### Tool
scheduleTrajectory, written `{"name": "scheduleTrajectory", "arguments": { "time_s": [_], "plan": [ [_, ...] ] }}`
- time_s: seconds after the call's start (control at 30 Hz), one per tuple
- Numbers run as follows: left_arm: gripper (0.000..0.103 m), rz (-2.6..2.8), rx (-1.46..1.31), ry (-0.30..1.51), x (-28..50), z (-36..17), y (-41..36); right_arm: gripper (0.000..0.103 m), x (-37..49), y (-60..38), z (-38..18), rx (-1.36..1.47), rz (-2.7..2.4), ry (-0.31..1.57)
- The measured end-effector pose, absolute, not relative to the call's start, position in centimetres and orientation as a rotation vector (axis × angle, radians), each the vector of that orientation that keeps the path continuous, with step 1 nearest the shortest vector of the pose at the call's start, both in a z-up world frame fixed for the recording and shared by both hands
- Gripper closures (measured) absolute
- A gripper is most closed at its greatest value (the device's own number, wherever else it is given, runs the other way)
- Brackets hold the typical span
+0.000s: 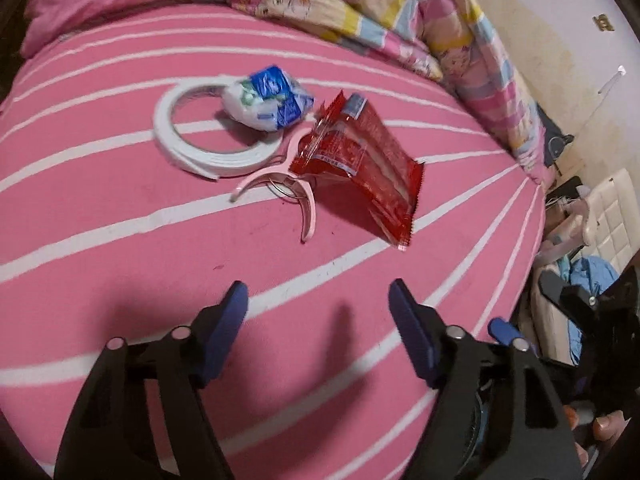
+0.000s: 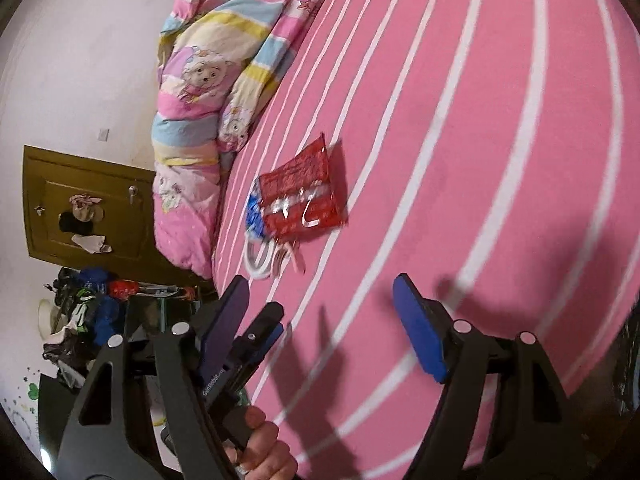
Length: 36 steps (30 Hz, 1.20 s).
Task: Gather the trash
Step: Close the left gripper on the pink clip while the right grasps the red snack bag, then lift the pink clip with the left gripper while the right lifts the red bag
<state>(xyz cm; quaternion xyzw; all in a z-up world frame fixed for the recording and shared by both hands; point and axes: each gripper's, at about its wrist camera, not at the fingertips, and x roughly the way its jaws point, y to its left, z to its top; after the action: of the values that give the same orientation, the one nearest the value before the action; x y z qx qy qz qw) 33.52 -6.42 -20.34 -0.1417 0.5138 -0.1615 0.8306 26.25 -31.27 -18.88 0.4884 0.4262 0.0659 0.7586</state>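
On the pink striped bed sheet [image 1: 120, 220] lies a red snack wrapper [image 1: 360, 160]. To its left sit a crumpled blue-and-white packet [image 1: 268, 98], a white tape ring [image 1: 188, 136] and a pink plastic clip [image 1: 288, 184]. My left gripper [image 1: 318, 294] hovers open and empty over the sheet, short of the wrapper. The right wrist view shows the same red wrapper [image 2: 304, 200] with the blue packet [image 2: 254, 216] and white ring [image 2: 260, 258] beyond it. My right gripper [image 2: 320, 284] is open and empty, well back from the wrapper.
A cartoon-print quilt [image 1: 400, 8] and a pink pillow [image 1: 100, 4] are heaped along the bed's far side. Beyond the bed edge are a brown door [image 2: 88, 204], piled clutter [image 2: 88, 312] and a white padded seat [image 1: 608, 208]. A hand [image 2: 260, 448] grips the left tool.
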Motion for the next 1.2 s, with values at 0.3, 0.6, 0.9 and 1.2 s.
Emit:
{"name": "scheduleTrajectory", "arguments": {
  "time_s": [0.3,0.6,0.9,1.2],
  "plan": [
    [0.046,-0.29,-0.134,1.11,36.3,-21.6,-9.0,0.036,32.3,-31.5,-21.3,1.036,0.164,0.945],
    [0.066,-0.209,-0.011,1.085,37.2,-21.9,-9.9,0.045,36.3,-29.9,-24.2,1.04,0.202,0.98],
    [0.095,-0.175,-0.066,1.051,37.9,-22.0,-9.0,0.086,37.6,-29.4,-25.8,1.057,0.199,0.993],
    [0.098,-0.271,-0.236,1.042,36.8,-21.3,-7.8,0.095,34.6,-31.3,-25.2,1.16,0.166,0.931]
  ]
}}
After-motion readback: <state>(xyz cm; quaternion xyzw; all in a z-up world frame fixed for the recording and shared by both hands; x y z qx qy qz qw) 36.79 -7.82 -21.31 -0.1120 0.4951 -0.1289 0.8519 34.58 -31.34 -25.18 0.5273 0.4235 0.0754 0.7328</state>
